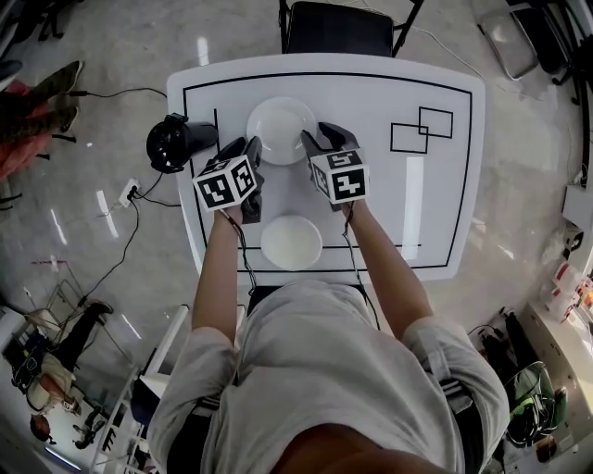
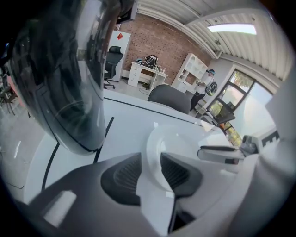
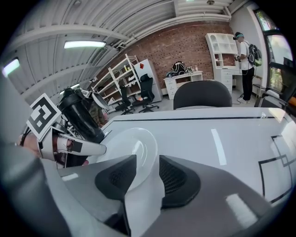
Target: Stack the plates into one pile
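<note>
Two white plates lie on the white table (image 1: 445, 194). The far plate (image 1: 282, 130) sits between my two grippers; the near plate (image 1: 291, 242) lies by the table's front edge, between my forearms. My left gripper (image 1: 252, 150) is at the far plate's left rim, its jaws open with the rim (image 2: 155, 152) in the gap. My right gripper (image 1: 313, 144) is at the same plate's right rim, also open, and the plate's edge (image 3: 134, 150) reaches in between its pads. The far plate looks to rest flat on the table.
A black rounded device (image 1: 174, 142) sits at the table's left edge, close to my left gripper, and looms large and dark (image 2: 60, 78) in the left gripper view. Black outlines of rectangles (image 1: 422, 130) are drawn at the right. A black chair (image 1: 338, 28) stands behind the table.
</note>
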